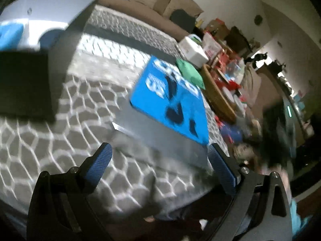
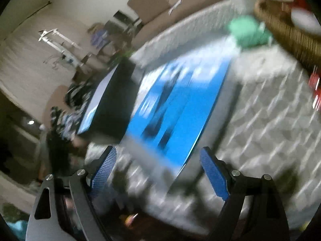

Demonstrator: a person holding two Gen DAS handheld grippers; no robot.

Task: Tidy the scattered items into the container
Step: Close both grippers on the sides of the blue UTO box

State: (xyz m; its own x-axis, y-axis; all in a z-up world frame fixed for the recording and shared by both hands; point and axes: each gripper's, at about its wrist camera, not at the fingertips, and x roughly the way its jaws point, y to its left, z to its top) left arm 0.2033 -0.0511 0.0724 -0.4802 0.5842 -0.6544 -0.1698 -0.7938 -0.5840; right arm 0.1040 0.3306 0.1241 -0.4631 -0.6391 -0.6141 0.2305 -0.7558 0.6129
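A flat blue box [image 1: 170, 98] with white lettering and dark shapes lies on the grey patterned surface [image 1: 96, 104]. My left gripper [image 1: 160, 152] hovers open just in front of the box's grey near side, with nothing pressed between the blue pads [image 1: 101, 165]. At the upper left stands a dark-walled open container [image 1: 60, 40] with a pale inside. A green cloth item [image 1: 190, 72] lies beyond the box. In the blurred right wrist view the same blue box [image 2: 176, 108] lies ahead of my right gripper [image 2: 158, 158], which is wide open and holds nothing. The dark container [image 2: 112, 104] stands to the box's left.
A wicker basket [image 1: 218, 94] and a white box [image 1: 193, 49] sit past the surface's far right edge, with cluttered red and blue items behind. A beige sofa [image 1: 140, 2] runs along the back. In the right wrist view the basket [image 2: 291, 34] and green item [image 2: 246, 32] are at upper right.
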